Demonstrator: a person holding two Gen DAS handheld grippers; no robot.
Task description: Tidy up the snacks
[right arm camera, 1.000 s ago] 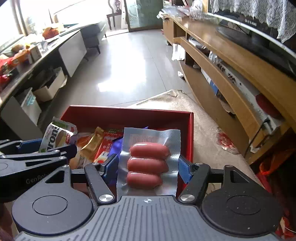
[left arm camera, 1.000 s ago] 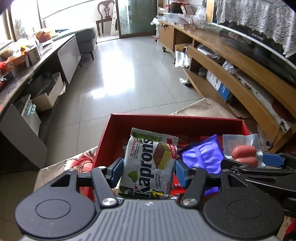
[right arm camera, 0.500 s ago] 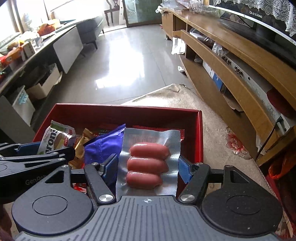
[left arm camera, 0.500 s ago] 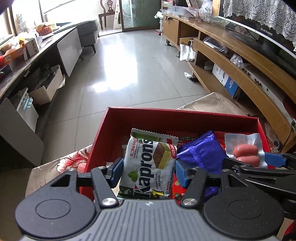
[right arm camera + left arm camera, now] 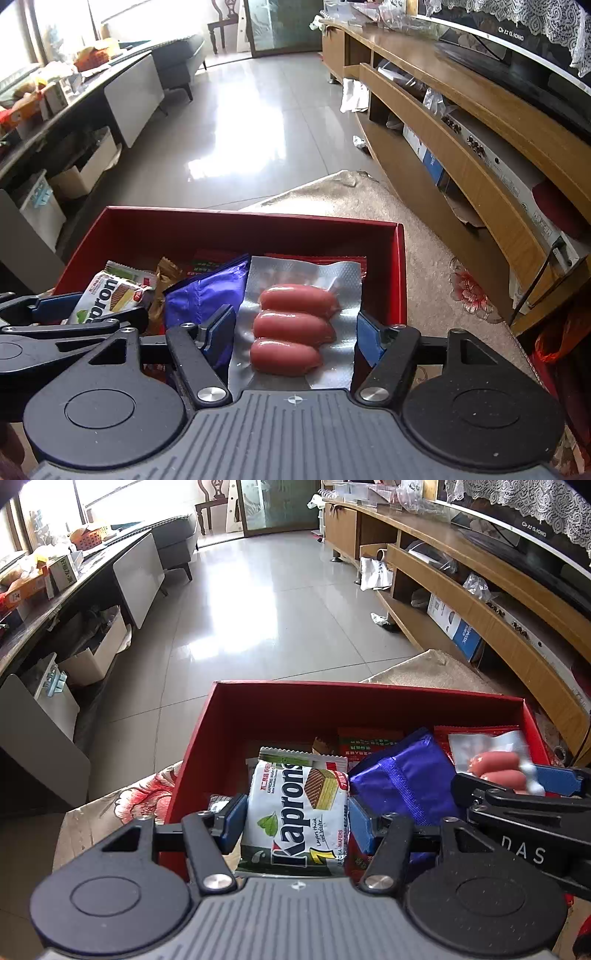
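My left gripper [image 5: 297, 821] is shut on a white and green Kaprons wafer pack [image 5: 295, 808], held over the left part of a red box [image 5: 354, 698]. My right gripper [image 5: 295, 338] is shut on a clear sausage pack [image 5: 295, 319] with three pink sausages, held over the right part of the red box [image 5: 236, 216]. A purple bag [image 5: 402, 775] lies in the box between the two packs, with red and brown wrapped snacks around it. The sausage pack [image 5: 495, 764] also shows in the left wrist view.
The box sits on a floral cloth [image 5: 140, 797] and a beige mat [image 5: 424, 258]. A long wooden TV cabinet [image 5: 480, 122] runs along the right. A dark counter [image 5: 44, 605] with boxes runs along the left. Tiled floor [image 5: 258, 609] lies ahead.
Both grippers have tilted down and moved a little over the box, still holding their packs. More of the box's inside and the purple bag shows now.
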